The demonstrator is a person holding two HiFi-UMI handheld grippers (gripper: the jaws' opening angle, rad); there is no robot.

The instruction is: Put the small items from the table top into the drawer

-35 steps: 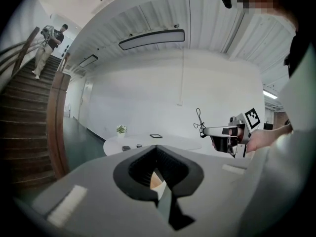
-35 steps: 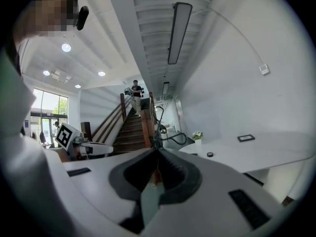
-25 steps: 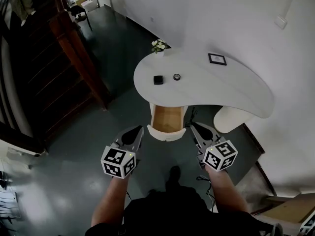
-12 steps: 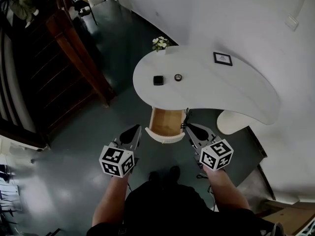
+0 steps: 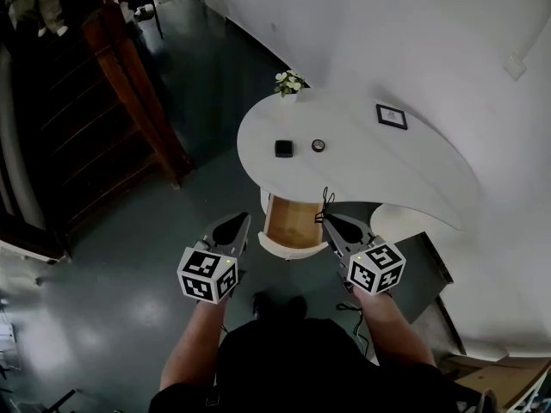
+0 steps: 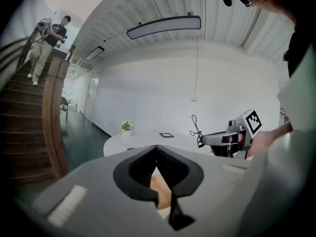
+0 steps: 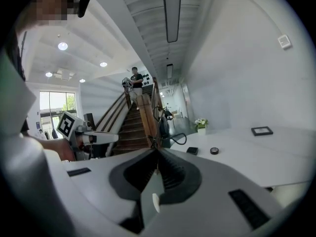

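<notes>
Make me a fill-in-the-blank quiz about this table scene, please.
The drawer under the white table stands ____. In the head view, the black square item lies ____ of the small round item. The left tool and the right tool both have their jaws ____, holding nothing. Missing words: open; left; shut.

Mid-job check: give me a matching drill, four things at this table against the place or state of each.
Things: 1 drawer; 2 black square item; 3 picture frame; 4 flowers.
Places: A far left tip of the table; B pulled open below the near edge; C just left of the small round item; D right half, by the wall.
Pairs: 1-B, 2-C, 3-D, 4-A.
</notes>
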